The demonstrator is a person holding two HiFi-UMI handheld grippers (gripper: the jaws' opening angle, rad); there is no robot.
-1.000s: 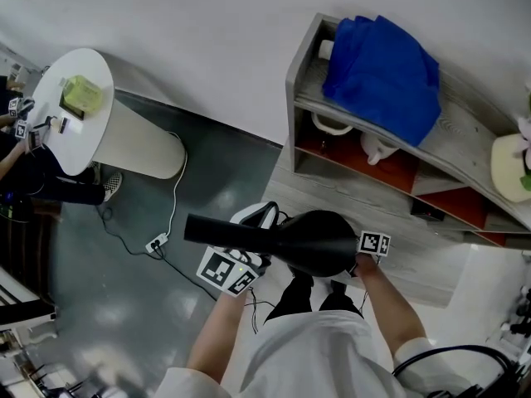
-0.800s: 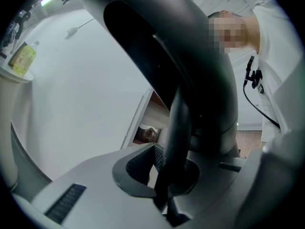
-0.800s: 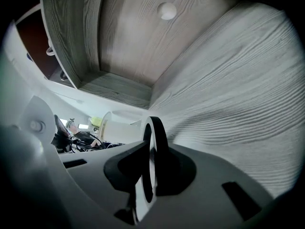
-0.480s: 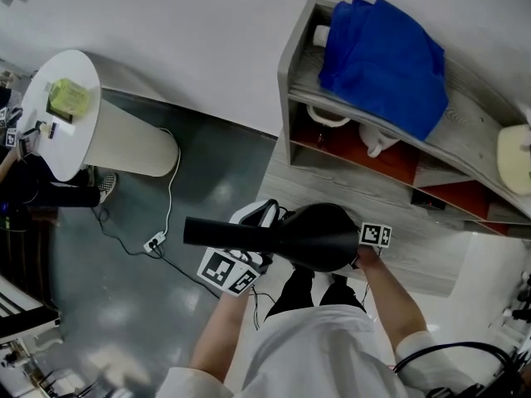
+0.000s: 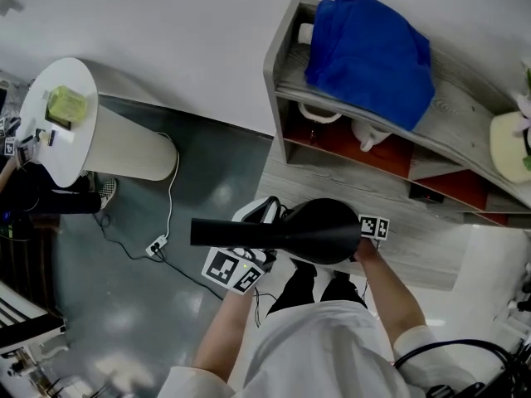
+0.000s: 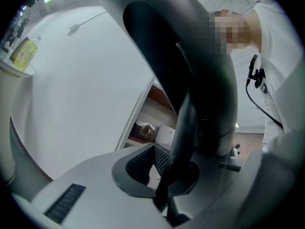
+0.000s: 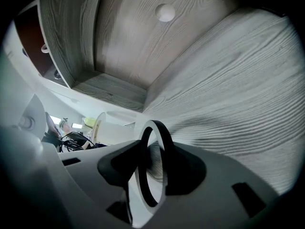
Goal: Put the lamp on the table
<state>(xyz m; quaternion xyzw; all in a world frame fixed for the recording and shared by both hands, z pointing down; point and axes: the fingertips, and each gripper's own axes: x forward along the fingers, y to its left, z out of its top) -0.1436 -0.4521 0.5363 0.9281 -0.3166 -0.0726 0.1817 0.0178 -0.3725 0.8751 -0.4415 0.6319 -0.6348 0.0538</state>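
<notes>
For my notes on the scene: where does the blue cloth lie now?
In the head view the blue cloth lies at the upper right, on top of the grey wooden shelf, beside the white wall.

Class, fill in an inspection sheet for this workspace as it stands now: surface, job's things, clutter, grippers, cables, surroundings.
Surface: round white table at far left; the lamp is not on it.
Job's things: black lamp held in the air in front of the person.
Clutter: yellow-green container and small items on the table.
Grippers: left gripper shut on a thin black part of the lamp; right gripper open, its jaws have just been opening, with a black-rimmed ring between them.
Cables: white cable with power strip on the grey floor; black cable at the person's right.
Surroundings: shelf unit holding a blue cloth and a white mug.
</notes>
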